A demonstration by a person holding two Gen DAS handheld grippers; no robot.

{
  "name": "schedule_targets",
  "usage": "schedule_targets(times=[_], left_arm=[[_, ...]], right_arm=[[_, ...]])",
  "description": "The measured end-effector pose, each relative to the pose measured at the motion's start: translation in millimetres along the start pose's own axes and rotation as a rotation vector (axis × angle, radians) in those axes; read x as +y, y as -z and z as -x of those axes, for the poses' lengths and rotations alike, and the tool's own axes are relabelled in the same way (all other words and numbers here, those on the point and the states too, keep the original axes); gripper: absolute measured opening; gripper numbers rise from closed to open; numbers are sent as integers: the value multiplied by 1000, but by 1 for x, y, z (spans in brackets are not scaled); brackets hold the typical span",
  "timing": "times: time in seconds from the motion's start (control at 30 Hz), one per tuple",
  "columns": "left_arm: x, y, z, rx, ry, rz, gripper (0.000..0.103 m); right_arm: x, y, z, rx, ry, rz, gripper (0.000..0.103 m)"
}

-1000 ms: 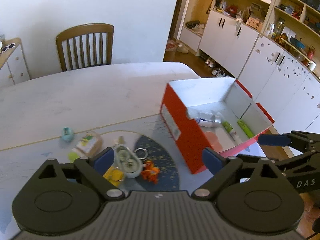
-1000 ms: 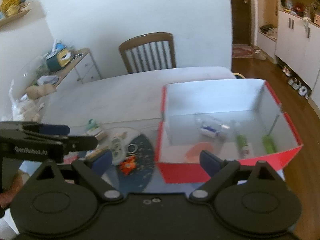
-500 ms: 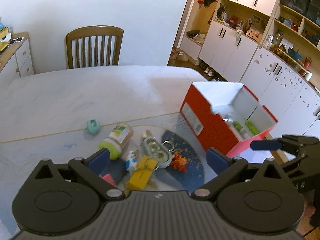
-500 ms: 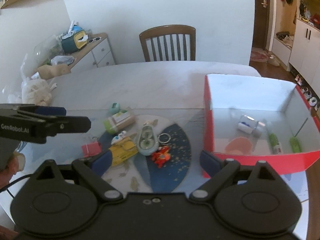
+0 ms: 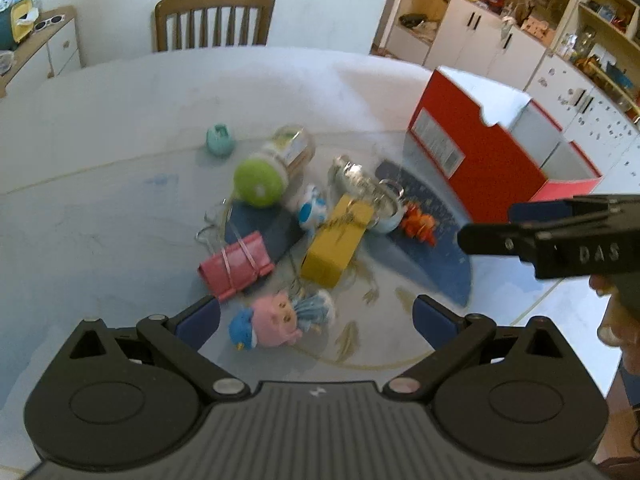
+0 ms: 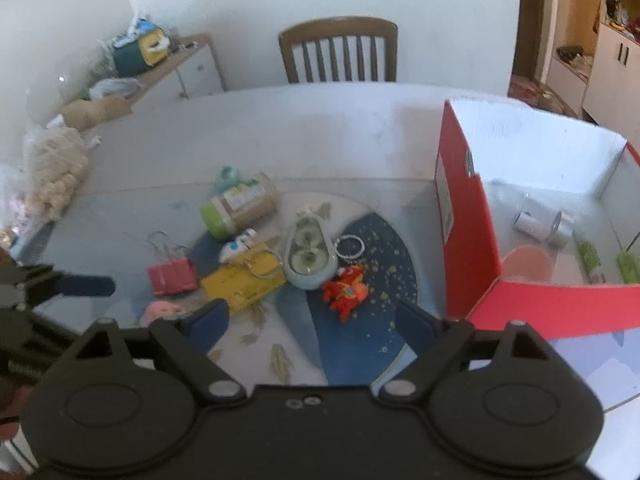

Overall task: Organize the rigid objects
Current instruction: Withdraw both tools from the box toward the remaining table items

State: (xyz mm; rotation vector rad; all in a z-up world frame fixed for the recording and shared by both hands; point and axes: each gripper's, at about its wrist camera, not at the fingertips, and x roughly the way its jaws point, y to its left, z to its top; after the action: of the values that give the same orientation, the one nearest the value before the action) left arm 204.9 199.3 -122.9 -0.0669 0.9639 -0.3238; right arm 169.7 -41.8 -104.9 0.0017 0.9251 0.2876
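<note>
The small things to sort lie in a loose heap on the round mat [image 6: 360, 280] in the middle of the table [image 5: 120, 120]: a jar with a green lid [image 5: 272, 172] on its side towards the far edge, a small teal piece [image 5: 219, 141] beyond it, a pink clip [image 5: 236, 264], a yellow box [image 5: 336, 240], a pale oval case [image 6: 308, 254], a key ring [image 6: 349, 247] touching the case, an orange toy [image 6: 346, 290] and a pink-and-blue doll [image 5: 276, 320] nearest the near edge. The red box [image 6: 520, 240] stands at the right side of the table, well apart from the heap, with a few tubes and a roll already inside. The left tongs [image 5: 316, 318] point steeply down over the near part of the heap, jaws spread as wide as they go, the doll lying between the blue pads [image 5: 198, 320] untouched. The right tongs [image 6: 312, 322] tilt down likewise just beside them, above the mat near the orange toy; their jaws have just been closing a little yet stand wide, with nothing gripped. In the left view, fingertips of the hand [image 5: 616, 320] holding the right tongs show at the right edge.
</note>
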Motion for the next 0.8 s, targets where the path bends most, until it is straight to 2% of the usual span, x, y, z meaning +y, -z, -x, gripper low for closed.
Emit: schedule_targets(times=[0.17,0.53,0.8], left_arm=[[3,10,-12,10,-5,14,103],[-3,11,-30,-9,-78,-3,103],[12,11,-41,30,-56,85,100]], right_arm=[[-3,4,-23,31,6,24,80],[-3,1,-55,81,29,109,66],[-9,-5,-74,108,36,104,57]])
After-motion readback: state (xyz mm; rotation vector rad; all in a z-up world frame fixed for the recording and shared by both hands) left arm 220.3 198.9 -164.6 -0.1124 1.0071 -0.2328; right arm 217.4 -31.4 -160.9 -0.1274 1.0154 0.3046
